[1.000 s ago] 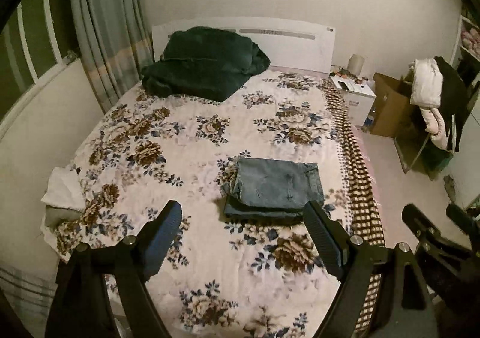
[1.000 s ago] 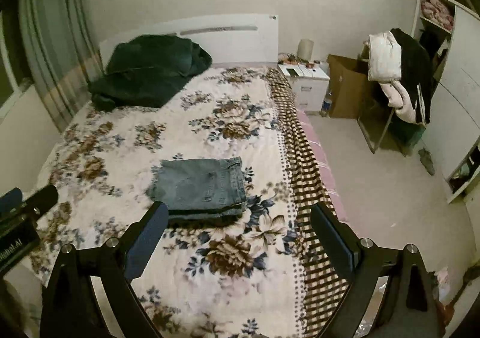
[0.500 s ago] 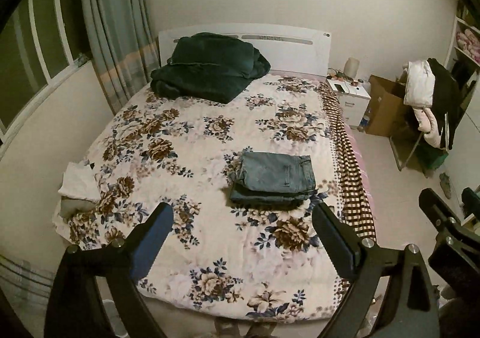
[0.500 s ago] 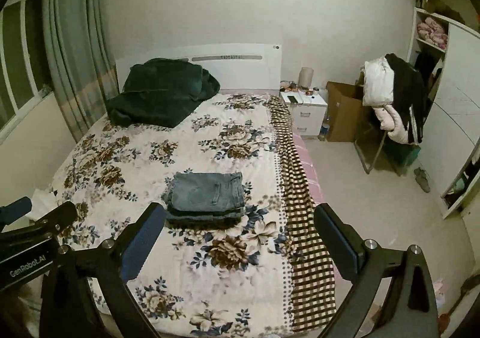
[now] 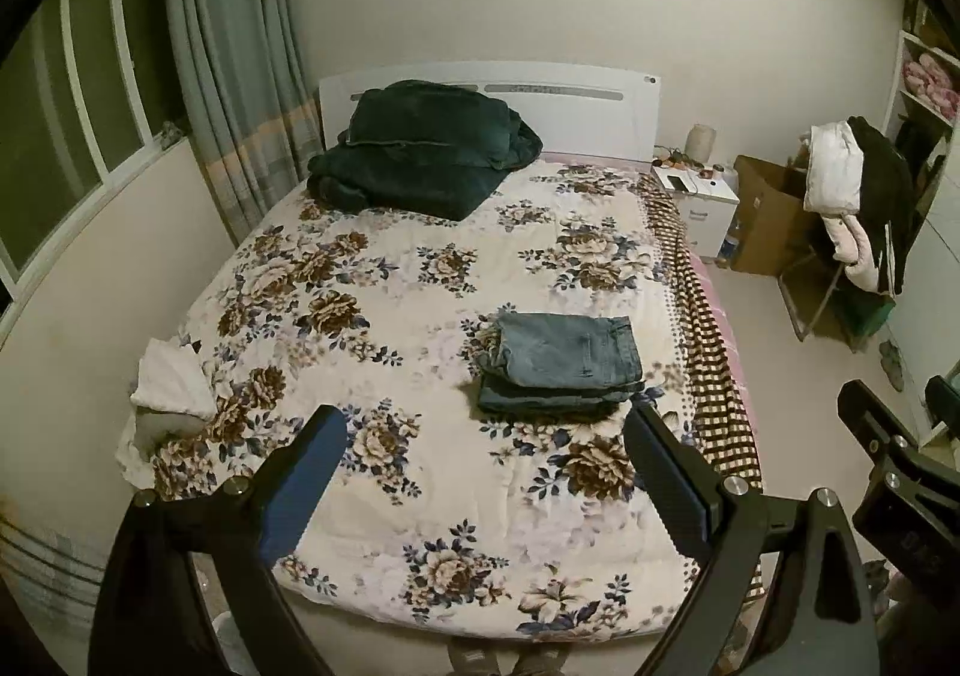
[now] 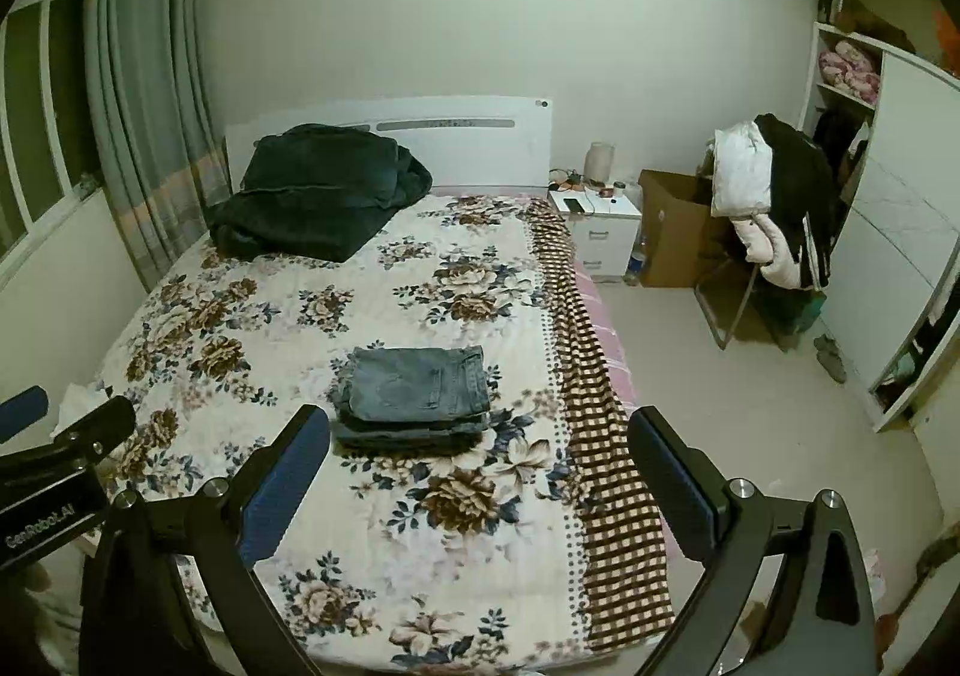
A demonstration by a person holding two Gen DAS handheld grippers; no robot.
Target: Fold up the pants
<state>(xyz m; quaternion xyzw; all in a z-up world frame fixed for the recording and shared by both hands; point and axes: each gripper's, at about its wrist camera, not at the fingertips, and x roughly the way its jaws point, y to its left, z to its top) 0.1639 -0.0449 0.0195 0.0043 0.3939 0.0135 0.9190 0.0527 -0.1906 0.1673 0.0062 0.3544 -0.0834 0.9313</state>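
Left wrist view first: the blue denim pants (image 5: 561, 367) lie folded into a compact, squared stack on the floral-print quilt (image 5: 384, 280), toward the bed's right side and just short of the brown checked blanket (image 5: 708, 358) that runs along that edge. The left gripper (image 5: 483, 451) hangs above the foot of the bed, fingers spread wide, nothing between them, well apart from the stack. A dark green bundle of bedding (image 5: 420, 153) sits up by the headboard, untouched by either tool.

Over to the right wrist view: same neat pile of pants (image 6: 417, 397), several layers deep, a back pocket showing on top, edges roughly aligned. The right gripper (image 6: 480, 451) is also splayed and empty, clear of the denim.

My read: the folding looks finished, with nothing left but perhaps a small tidy of the lower layers.
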